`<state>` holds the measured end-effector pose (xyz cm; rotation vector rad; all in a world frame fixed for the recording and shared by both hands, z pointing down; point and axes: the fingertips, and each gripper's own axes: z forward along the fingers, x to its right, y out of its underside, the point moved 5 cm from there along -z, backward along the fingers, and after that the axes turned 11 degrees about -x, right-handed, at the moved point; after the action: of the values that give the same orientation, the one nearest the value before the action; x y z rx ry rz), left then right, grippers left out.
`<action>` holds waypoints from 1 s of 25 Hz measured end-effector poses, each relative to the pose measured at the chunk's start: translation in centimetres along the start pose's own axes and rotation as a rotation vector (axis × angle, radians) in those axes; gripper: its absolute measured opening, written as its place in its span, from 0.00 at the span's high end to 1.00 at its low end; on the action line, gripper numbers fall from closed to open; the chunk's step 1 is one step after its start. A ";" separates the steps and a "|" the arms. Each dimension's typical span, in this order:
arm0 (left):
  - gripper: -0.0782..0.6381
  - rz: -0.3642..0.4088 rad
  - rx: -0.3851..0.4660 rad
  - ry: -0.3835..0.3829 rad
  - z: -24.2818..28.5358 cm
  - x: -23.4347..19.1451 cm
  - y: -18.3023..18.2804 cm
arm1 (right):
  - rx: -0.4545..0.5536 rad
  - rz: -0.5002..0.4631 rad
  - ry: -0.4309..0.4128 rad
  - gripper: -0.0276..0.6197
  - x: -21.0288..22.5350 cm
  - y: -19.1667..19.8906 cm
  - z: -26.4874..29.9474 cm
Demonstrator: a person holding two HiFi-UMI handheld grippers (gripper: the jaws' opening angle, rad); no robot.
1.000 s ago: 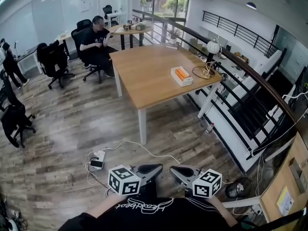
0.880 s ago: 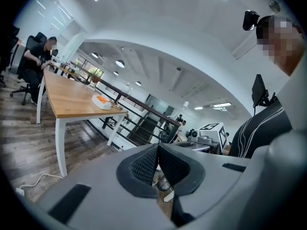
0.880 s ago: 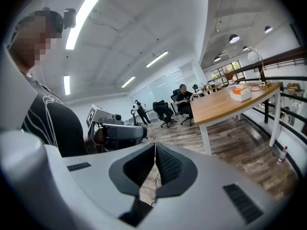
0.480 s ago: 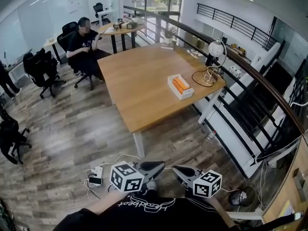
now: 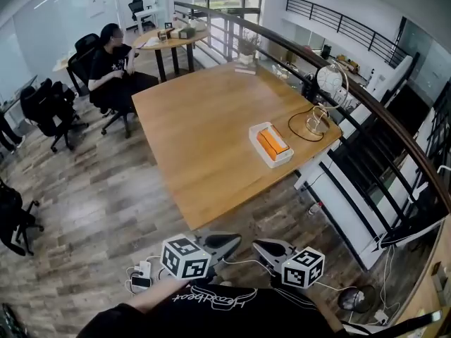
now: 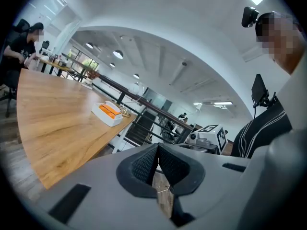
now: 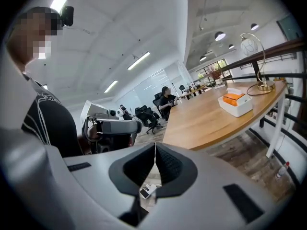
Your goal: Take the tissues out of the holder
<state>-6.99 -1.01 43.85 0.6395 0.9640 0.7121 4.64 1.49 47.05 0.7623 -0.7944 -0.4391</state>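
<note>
A white tissue holder point(image 5: 271, 145) with an orange pack of tissues in it lies near the right edge of the big wooden table point(image 5: 204, 139). It also shows far off in the left gripper view as the holder point(image 6: 111, 113) and in the right gripper view as the holder point(image 7: 235, 102). My left gripper point(image 5: 224, 243) and right gripper point(image 5: 268, 249) hang low in front of my body, well short of the table. Both are shut with nothing between the pads, as the left gripper point(image 6: 157, 150) and the right gripper point(image 7: 154, 150) show in their own views.
A brass arc lamp with a globe point(image 5: 323, 97) and its cable stand beside the holder. A railing point(image 5: 384, 118) runs along the table's right side. A person point(image 5: 109, 62) sits at the far left corner among office chairs. A power strip point(image 5: 141, 273) lies on the floor.
The view has moved toward the table, so table and holder appear closer and lower in the frame. Both grippers stay shut in front of my body.
</note>
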 end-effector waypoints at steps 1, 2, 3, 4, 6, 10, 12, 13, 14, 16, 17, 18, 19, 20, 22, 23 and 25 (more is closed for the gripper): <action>0.87 0.003 0.002 0.004 0.1 -0.9 -0.7 | -0.001 -0.008 0.010 0.93 0.6 -0.8 0.5; 0.87 0.007 0.007 0.008 0.2 -1.8 -1.3 | 0.000 -0.014 0.019 0.93 1.1 -1.6 1.0; 0.87 0.013 0.014 0.013 0.2 -2.5 -1.9 | 0.001 -0.018 0.028 0.93 1.5 -2.3 1.3; 0.87 0.018 0.024 0.016 0.2 -3.2 -2.5 | 0.001 -0.022 0.036 0.93 1.9 -2.9 1.6; 0.87 0.018 0.050 0.019 -0.2 -4.3 -3.4 | -0.005 -0.032 0.056 0.93 2.1 -3.7 2.1; 0.87 0.021 0.097 0.033 -1.4 -5.0 -4.2 | -0.009 -0.063 0.098 0.93 1.3 -4.6 2.6; 0.87 0.036 0.117 0.034 -2.1 -4.7 -4.3 | -0.012 -0.086 0.111 0.93 0.6 -5.0 2.5; 0.87 0.043 0.127 0.031 -2.4 -4.6 -4.4 | -0.013 -0.098 0.116 0.93 0.3 -5.2 2.4; 0.87 0.048 0.137 0.026 -2.8 -4.4 -4.4 | -0.014 -0.107 0.118 0.93 0.0 -5.4 2.4; 0.87 0.052 0.156 0.021 -3.5 -4.0 -4.3 | -0.018 -0.122 0.116 0.93 -0.7 -5.3 2.4; 0.87 0.055 0.164 0.020 -3.8 -3.8 -4.3 | -0.022 -0.130 0.114 0.93 -1.0 -5.3 2.4; 0.87 0.057 0.172 0.018 -4.1 -3.7 -4.2 | -0.025 -0.138 0.111 0.93 -1.2 -5.3 2.5; 0.87 0.061 0.177 0.012 -4.3 -3.6 -4.2 | -0.027 -0.144 0.106 0.93 -1.3 -5.3 2.6; 0.87 0.064 0.179 0.003 -4.6 -3.6 -4.2 | -0.027 -0.148 0.099 0.93 -1.3 -5.4 2.8; 0.87 0.067 0.179 -0.018 -5.0 -3.7 -4.1 | -0.022 -0.148 0.082 0.93 -1.2 -5.7 3.4; 0.87 0.063 0.179 -0.029 -5.1 -3.8 -4.0 | -0.019 -0.147 0.072 0.93 -1.1 -5.9 3.6; 0.87 0.053 0.179 -0.052 -5.4 -4.2 -3.9 | -0.016 -0.148 0.051 0.93 -1.0 -6.4 4.2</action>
<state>-12.48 -5.75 40.65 0.8390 0.9724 0.6572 0.32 -3.95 43.75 0.8176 -0.6883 -0.5557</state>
